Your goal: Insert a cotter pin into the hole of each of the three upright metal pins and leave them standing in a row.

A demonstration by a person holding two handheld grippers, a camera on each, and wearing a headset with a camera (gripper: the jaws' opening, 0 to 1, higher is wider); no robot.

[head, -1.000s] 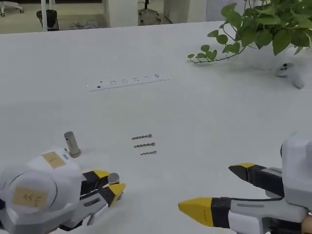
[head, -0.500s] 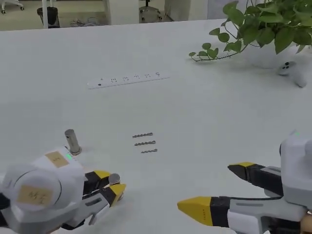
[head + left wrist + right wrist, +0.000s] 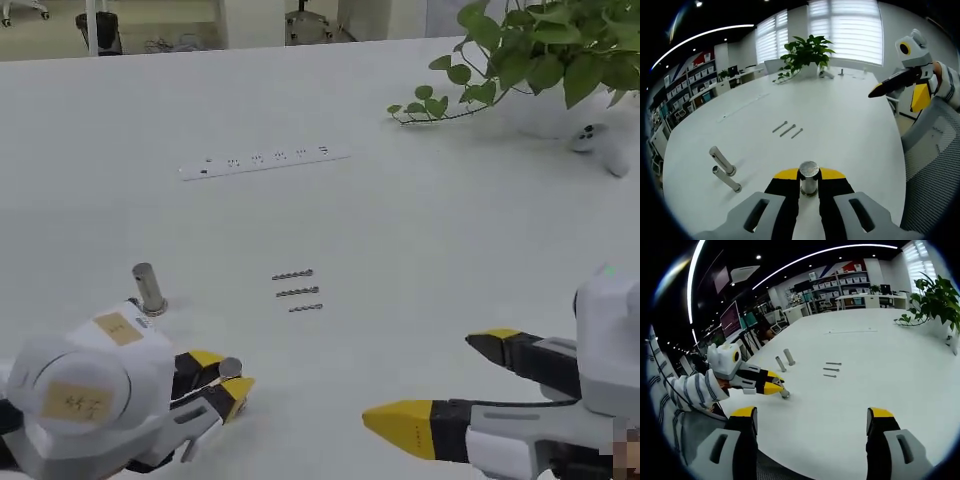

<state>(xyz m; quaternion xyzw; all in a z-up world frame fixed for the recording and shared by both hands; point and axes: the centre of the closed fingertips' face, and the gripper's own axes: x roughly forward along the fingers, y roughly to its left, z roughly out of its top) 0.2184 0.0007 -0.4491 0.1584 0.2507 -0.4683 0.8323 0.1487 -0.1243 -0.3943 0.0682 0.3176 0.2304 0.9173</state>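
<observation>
Left gripper [image 3: 228,375], lower left of the head view: my jaws are pinched on the held pin [image 3: 809,179], upright between the yellow tips. Right gripper [image 3: 420,382], lower right, has its jaws spread wide with nothing between them. In my left gripper view, the second pin [image 3: 722,161] and third pin [image 3: 726,179] stand close together at the left. The three cotter pins [image 3: 295,291] lie parallel at mid-frame on the white table [image 3: 420,230], apart from all the pins.

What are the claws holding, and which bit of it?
The left claw grips a short silver metal pin by its shaft, just under the flat top. The right claw is open, holding nothing.
</observation>
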